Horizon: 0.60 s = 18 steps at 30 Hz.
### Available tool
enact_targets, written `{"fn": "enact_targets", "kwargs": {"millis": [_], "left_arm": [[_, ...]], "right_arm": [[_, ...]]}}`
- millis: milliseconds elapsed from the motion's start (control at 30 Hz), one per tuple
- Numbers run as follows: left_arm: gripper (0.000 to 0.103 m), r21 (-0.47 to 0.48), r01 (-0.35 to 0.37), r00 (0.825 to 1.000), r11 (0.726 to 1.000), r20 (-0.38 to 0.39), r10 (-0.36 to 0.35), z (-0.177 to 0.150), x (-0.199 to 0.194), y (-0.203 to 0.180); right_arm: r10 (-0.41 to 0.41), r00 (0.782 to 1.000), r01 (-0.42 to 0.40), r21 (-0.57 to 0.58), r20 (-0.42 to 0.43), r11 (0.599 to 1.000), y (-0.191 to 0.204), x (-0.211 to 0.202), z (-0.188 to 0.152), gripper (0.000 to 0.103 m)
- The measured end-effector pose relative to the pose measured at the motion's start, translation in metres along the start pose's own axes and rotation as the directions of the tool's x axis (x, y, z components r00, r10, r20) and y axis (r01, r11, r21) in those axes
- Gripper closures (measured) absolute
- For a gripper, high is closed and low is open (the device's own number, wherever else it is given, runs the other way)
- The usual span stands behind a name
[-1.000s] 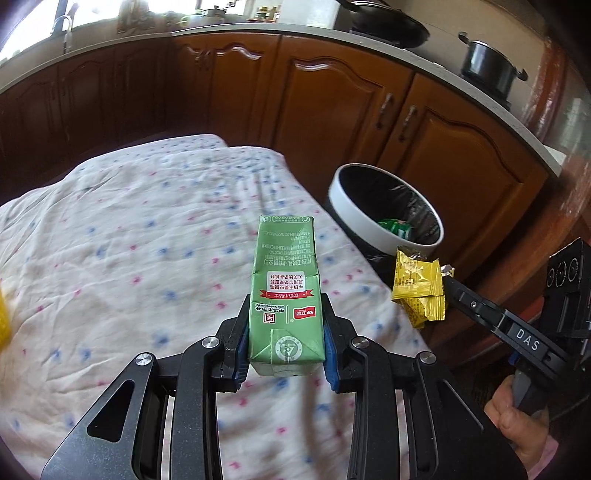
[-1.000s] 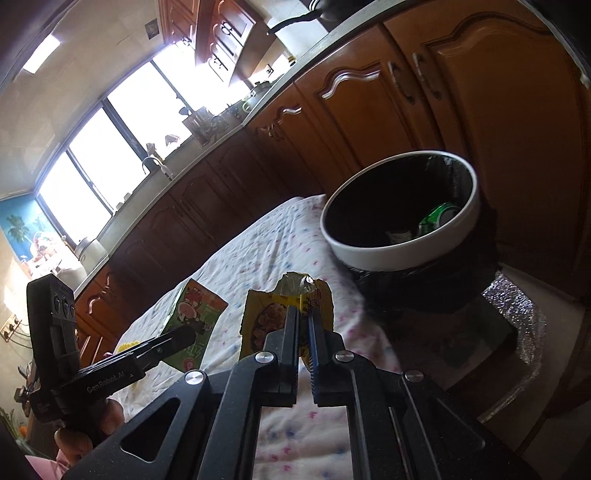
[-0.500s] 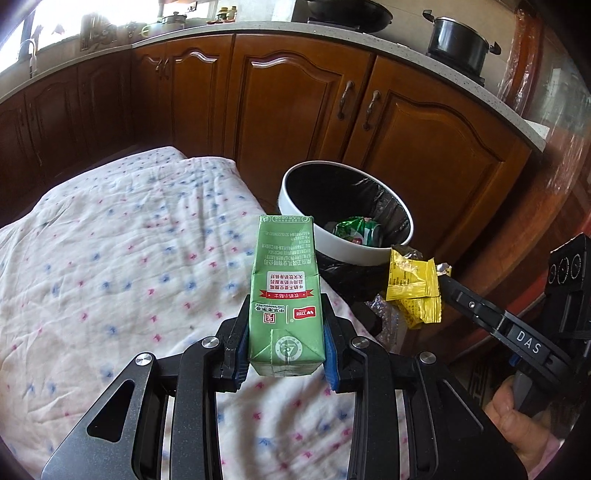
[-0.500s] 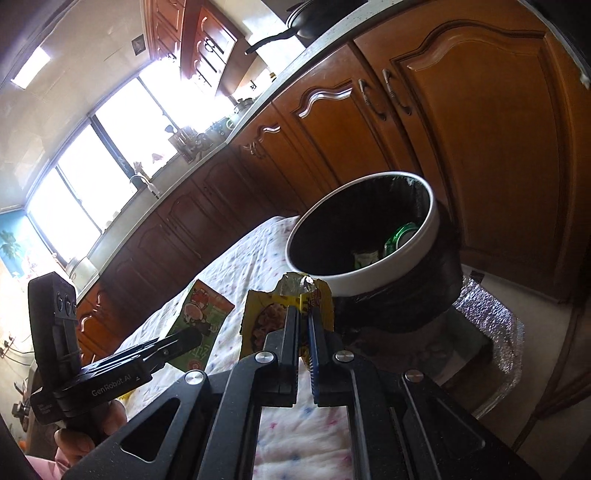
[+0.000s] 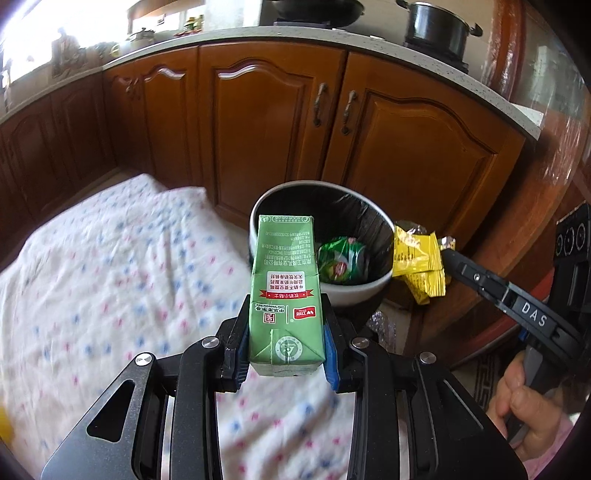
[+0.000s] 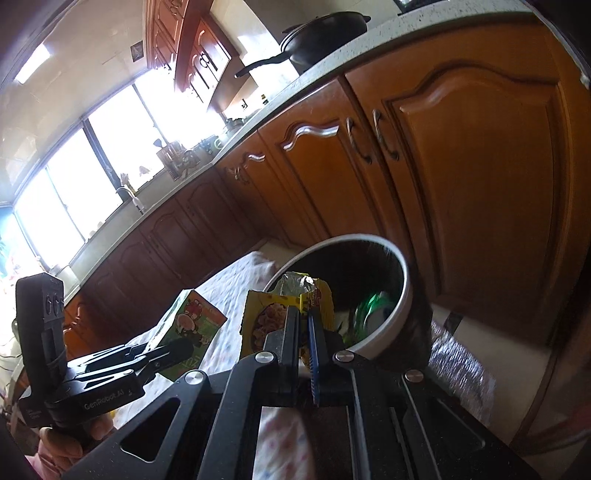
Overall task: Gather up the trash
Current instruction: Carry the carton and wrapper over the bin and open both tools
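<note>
Brown wooden base cabinets (image 5: 258,122) with arched door panels run beneath a pale speckled countertop (image 6: 332,62). A black pot (image 5: 436,27) and a black pan (image 6: 317,33) stand on it. Bright daylight enters through the wide window (image 6: 92,166) above the sink faucet (image 6: 135,197).

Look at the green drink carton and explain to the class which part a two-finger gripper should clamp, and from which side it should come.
Clamp the green carton low on its two narrow side walls, near the folded base, coming in from the base end along its length. Those walls are flat and parallel, so the pads seat squarely. The left gripper holds it exactly this way now, the carton's far end free toward the bin.
</note>
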<state>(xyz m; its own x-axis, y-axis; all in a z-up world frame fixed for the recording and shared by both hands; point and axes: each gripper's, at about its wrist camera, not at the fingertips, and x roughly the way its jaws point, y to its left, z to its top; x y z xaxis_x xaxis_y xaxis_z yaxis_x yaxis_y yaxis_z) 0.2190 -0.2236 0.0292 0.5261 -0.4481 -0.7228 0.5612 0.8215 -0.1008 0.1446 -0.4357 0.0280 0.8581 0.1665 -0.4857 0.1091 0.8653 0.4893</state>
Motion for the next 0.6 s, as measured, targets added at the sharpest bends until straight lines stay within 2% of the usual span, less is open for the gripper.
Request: {"fn": "enact_targets", "kwargs": {"millis": [300,600], "left_arm": [[0.074,0.054,-0.004,0.999,0.999,-0.041,0.006,0.048,0.042,-0.016],[0.074,0.049,-0.025,0.993,0.998,-0.114,0.031,0.059,0.087,-0.017]], "right_arm": [[-0.062,0.997,0.062,-0.008,-0.041,0.998,-0.017,0.036,0.023,0.098],[-0.084,0.991,0.081,-0.038,-0.103,0.996,-0.02,0.06,0.02,0.098]]}}
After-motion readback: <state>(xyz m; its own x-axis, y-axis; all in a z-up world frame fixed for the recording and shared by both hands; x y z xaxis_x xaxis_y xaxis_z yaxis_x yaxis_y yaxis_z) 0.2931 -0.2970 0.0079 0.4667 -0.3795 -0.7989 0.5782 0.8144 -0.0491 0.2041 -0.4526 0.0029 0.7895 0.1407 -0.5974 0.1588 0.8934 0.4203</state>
